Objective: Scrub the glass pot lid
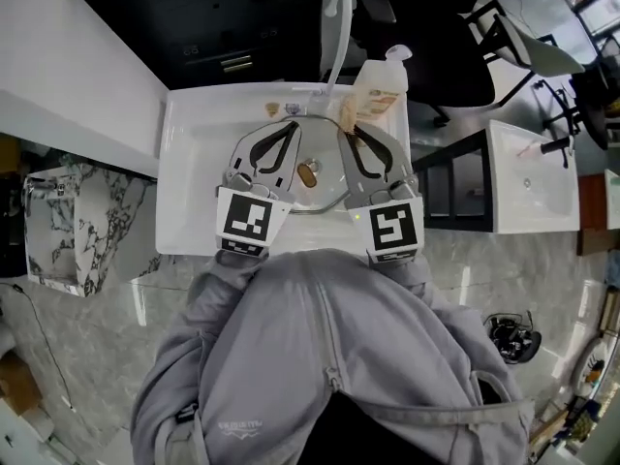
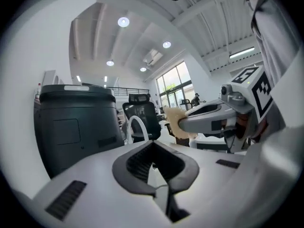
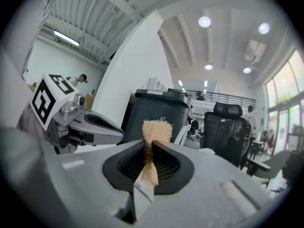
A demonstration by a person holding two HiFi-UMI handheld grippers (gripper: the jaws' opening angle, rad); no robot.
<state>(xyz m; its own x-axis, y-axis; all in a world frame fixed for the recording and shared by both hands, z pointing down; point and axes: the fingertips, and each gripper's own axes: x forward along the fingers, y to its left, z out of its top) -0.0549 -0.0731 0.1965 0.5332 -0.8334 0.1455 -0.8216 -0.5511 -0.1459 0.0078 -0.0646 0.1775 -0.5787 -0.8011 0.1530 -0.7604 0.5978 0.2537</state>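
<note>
The left gripper (image 2: 153,146) has its fingers shut on nothing. The right gripper (image 3: 151,146) pinches a tan scrub pad (image 3: 156,129). Both hang over the glass lid (image 1: 322,192) in the sink (image 1: 194,172).

Left tongs (image 2: 152,146): roughly level, jaws closed together, nothing between them. Right tongs (image 3: 151,145): roughly level, just beside the left, jaws clamped on a tan scrub pad (image 3: 156,129). Both arms in grey sleeves (image 1: 242,289).
</note>
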